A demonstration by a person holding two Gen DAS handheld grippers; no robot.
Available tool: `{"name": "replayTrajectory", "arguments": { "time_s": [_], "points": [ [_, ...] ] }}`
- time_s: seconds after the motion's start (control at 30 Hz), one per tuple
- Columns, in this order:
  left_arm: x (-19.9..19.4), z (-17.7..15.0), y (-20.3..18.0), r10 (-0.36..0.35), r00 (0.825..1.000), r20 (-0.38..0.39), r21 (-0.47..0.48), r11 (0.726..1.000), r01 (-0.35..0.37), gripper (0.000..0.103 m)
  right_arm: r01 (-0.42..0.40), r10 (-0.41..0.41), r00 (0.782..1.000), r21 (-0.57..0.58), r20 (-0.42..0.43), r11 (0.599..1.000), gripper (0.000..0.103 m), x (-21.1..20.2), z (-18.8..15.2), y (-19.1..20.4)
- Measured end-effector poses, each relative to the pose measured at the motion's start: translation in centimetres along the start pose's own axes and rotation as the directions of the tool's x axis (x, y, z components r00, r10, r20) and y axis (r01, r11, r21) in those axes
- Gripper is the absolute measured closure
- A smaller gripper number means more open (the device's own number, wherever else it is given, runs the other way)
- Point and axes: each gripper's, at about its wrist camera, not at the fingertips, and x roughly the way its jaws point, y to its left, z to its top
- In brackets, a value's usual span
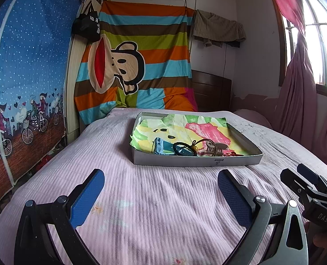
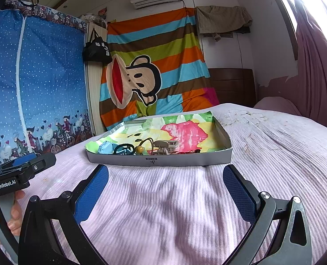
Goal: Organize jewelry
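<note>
A shallow grey cardboard tray [image 1: 196, 161] [image 2: 161, 161] lined with a bright painted cloth lies on the pink bed. Along its near side sit a light-blue clip [image 1: 161, 146] [image 2: 106, 148], a black hair tie [image 1: 182, 149] [image 2: 122, 148], a band with a yellow bead [image 2: 139, 149], a beige claw clip [image 1: 216, 148] [image 2: 165, 146] and a red cord [image 1: 233, 154] [image 2: 185, 152]. My left gripper [image 1: 161, 186] hovers open over the bedspread short of the tray, nothing between its blue pads. My right gripper [image 2: 165, 182] also stands open and empty in front of the tray.
The pink ribbed bedspread [image 1: 141, 209] [image 2: 274, 154] fills the foreground. A striped monkey sheet [image 1: 136, 66] hangs behind the bed, a blue zip wardrobe [image 1: 24, 66] stands left, pink curtains [image 1: 300, 88] and a window right. A hand [image 2: 13, 216] holds the other gripper's handle.
</note>
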Motion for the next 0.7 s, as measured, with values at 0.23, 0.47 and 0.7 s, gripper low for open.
{"name": "replayTrajectory", "arguments": {
  "time_s": [0.23,0.47,0.7],
  "points": [
    [0.02,0.04,-0.01,0.001,1.0,-0.001,-0.001,1.0,-0.001,0.0,-0.001,0.001,1.0,-0.001,0.0,1.0,0.001,0.01,0.04,-0.01],
    [0.02,-0.18,0.11,0.008,1.0,0.002,0.002,1.0,-0.008,0.0,-0.001,0.001,1.0,-0.002,-0.003,1.0,0.001,0.0,-0.03,0.03],
    [0.14,-0.19,-0.07,0.013,1.0,-0.006,0.019,1.0,-0.013,0.0,-0.003,0.003,1.0,-0.007,-0.007,1.0,0.001,0.28,-0.15,0.1]
  ]
}}
